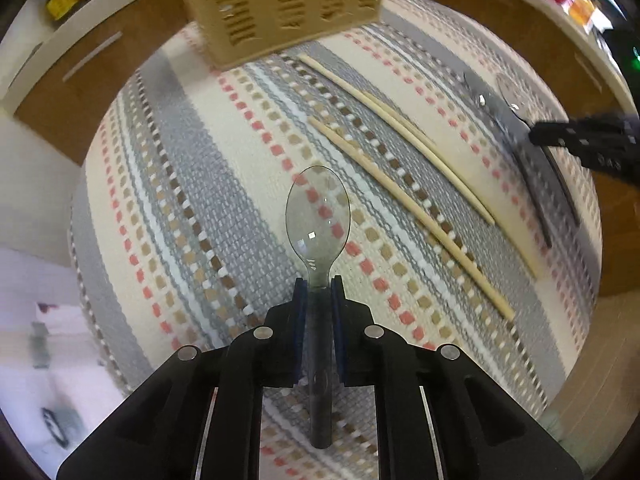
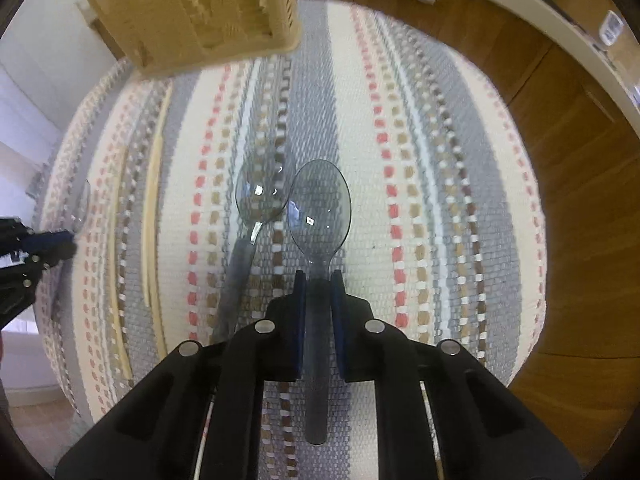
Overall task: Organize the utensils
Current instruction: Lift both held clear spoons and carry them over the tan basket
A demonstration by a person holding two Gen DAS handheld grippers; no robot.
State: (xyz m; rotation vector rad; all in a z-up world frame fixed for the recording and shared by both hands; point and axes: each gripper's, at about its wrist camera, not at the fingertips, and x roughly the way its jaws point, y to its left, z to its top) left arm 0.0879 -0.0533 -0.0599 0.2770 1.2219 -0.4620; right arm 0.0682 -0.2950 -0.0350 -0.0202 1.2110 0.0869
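Spoons fill both grippers; the left gripper (image 1: 319,292) is clamped on the neck of a clear plastic spoon (image 1: 318,216), bowl pointing to twelve o'clock, held above the striped woven mat (image 1: 208,184); the right gripper (image 2: 319,286) is closed the same way on a second clear spoon (image 2: 320,204), bowl also toward twelve o'clock. In the left wrist view four pale chopsticks (image 1: 404,168) lie on the mat in two loose pairs, slanting from eleven o'clock toward four o'clock; the slotted beige basket (image 1: 284,0) stands at the mat's twelve o'clock edge. In the right wrist view a third clear spoon (image 2: 256,204) lies on the mat just beside the held one, at its nine o'clock side, bowls nearly touching; the basket sits at eleven o'clock; wooden floor (image 2: 568,200) shows at three o'clock.
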